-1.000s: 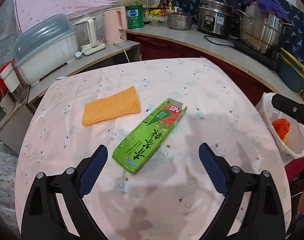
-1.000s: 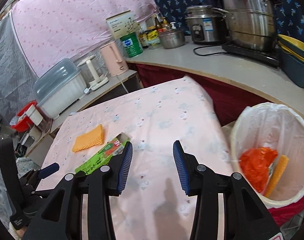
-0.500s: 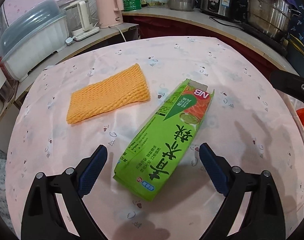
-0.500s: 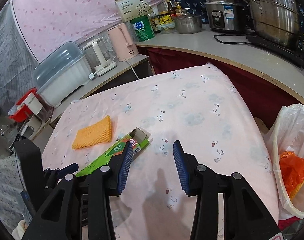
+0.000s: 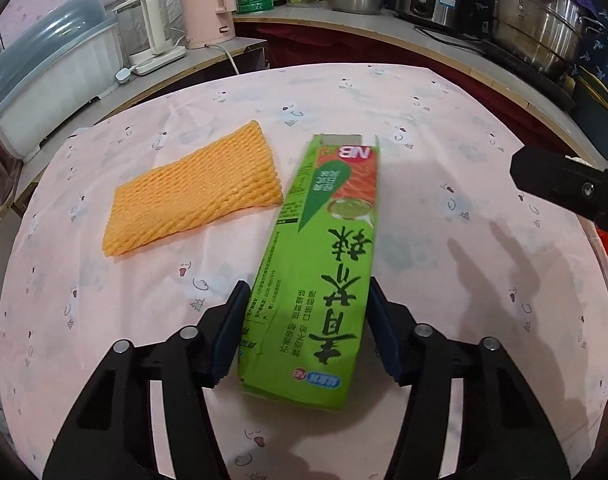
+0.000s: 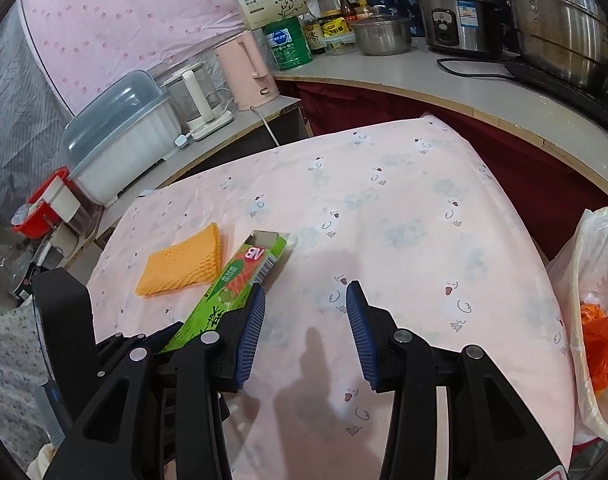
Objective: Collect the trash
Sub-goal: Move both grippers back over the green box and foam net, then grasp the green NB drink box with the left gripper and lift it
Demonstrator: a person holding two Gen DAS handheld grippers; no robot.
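The left gripper (image 5: 305, 320) fingers clasp the green box (image 5: 323, 264) beside the orange foam net (image 5: 196, 192); the right gripper (image 6: 304, 336) fingers are spread, empty.

A home kitchen: a rice cooker (image 6: 455, 16), steel stockpot (image 6: 559, 24), pink electric kettle (image 6: 250, 74) and sauce bottles (image 6: 345, 6) line the curved bench (image 6: 443, 80) beside a cloth-covered table (image 6: 383, 208).

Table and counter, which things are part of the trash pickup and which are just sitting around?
Job:
green carton, between left gripper jaws
orange foam net
lined bin

Bystanders:
pink kettle
rice cooker
green tin
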